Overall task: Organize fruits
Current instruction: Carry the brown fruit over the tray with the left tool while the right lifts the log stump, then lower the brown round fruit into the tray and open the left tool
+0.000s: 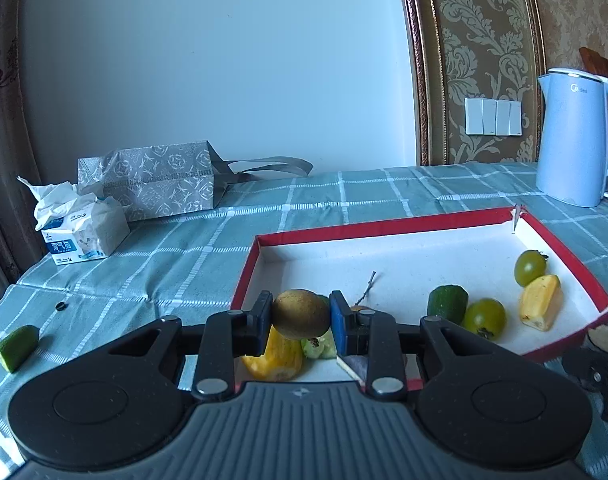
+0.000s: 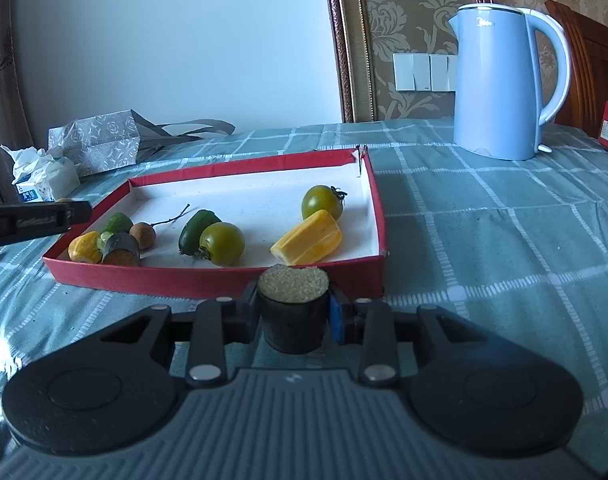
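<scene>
Kiwi (image 1: 300, 313) clamped in left tool (image 1: 300, 322) above tray's near-left rim (image 1: 244, 284).

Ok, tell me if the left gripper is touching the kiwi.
Touching. In the left wrist view both fingers of the left gripper press against the sides of the kiwi.

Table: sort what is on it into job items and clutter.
Job: red tray; kiwi in left gripper; dark cut piece in right gripper; green tomatoes; yellow piece; green piece on the cloth.
Clutter: kettle; tissue pack; gift bag.
</scene>
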A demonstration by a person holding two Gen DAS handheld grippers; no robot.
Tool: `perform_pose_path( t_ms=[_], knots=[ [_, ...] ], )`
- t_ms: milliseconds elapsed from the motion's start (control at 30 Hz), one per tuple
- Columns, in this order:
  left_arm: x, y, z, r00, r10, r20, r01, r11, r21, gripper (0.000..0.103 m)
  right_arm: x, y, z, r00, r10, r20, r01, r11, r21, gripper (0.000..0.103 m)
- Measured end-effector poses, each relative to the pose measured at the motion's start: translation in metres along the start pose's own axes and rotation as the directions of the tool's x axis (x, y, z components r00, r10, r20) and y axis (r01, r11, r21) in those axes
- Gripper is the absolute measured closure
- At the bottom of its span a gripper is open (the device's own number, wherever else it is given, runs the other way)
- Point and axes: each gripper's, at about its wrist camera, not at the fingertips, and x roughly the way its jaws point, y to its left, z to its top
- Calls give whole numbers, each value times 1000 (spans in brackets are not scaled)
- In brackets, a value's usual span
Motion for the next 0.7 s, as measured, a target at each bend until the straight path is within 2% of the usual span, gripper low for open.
perform_pose_path(
  t_ms=[267, 333, 400, 467, 667, 700],
  knots=[
    [29, -3, 1, 1000, 9, -9, -9, 1000, -2, 73, 1, -2, 0, 1000, 17, -4, -17, 1000, 10, 71],
    [33, -3, 1, 1000, 15, -16, -15, 1000, -13, 65, 1, -2, 0, 1000, 20, -5, -20, 1000, 10, 71],
    [32, -1, 0, 1000, 11, -4, -11, 1000, -23, 43, 1, -2, 0, 1000, 23, -4, -22, 1000, 11, 71],
    [29, 0, 1, 1000, 15, 15, -14, 999, -33, 35, 1, -2, 0, 1000, 24, -4, -24, 1000, 13, 71],
    [16, 8, 3, 1000, 8, 26, -6, 999, -53, 32, 1, -3, 0, 1000, 23, 0, -23, 1000, 13, 71],
    [13, 11, 2, 1000, 4, 25, -3, 998, -60, 27, 1, -2, -1, 1000, 22, 1, -22, 1000, 12, 71]
  ],
)
